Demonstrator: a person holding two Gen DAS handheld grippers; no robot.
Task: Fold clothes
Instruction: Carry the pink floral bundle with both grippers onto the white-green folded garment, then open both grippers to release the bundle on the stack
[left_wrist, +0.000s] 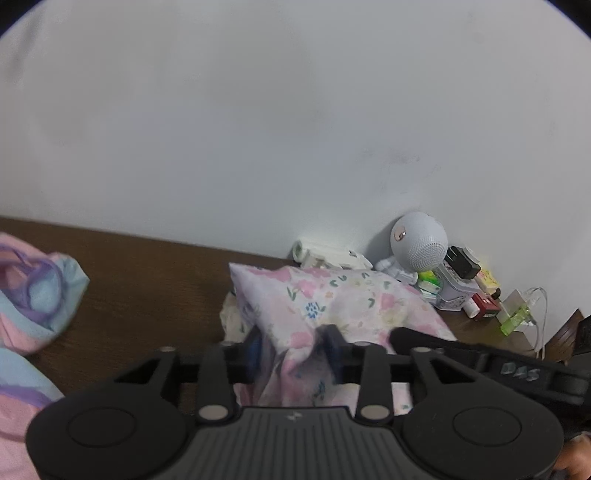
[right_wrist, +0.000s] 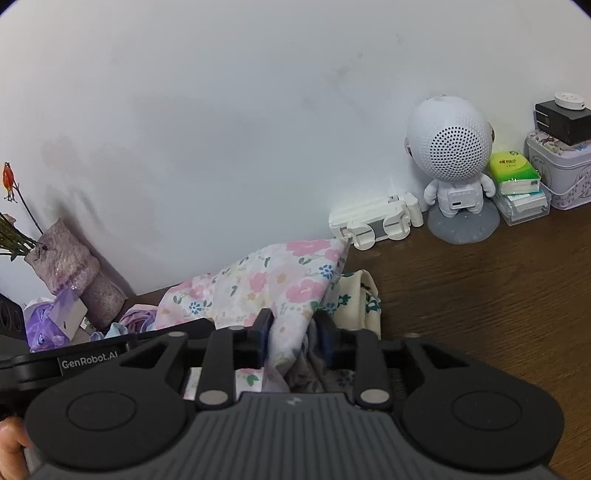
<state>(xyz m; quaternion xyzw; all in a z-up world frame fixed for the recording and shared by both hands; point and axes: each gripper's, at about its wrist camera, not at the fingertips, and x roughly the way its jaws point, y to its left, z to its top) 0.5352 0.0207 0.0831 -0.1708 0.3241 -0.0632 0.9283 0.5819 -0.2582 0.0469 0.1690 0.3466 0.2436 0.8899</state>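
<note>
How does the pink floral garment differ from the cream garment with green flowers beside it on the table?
The pink floral garment is white with pink and blue flowers; the cream garment has dark green flowers. The pink floral garment lies between the fingers of the right gripper; the cream garment lies to the side of them, untouched. The pink floral garment shows as a wide, raised sheet; the cream garment as a narrow folded strip. Both rest on the brown table.
</note>
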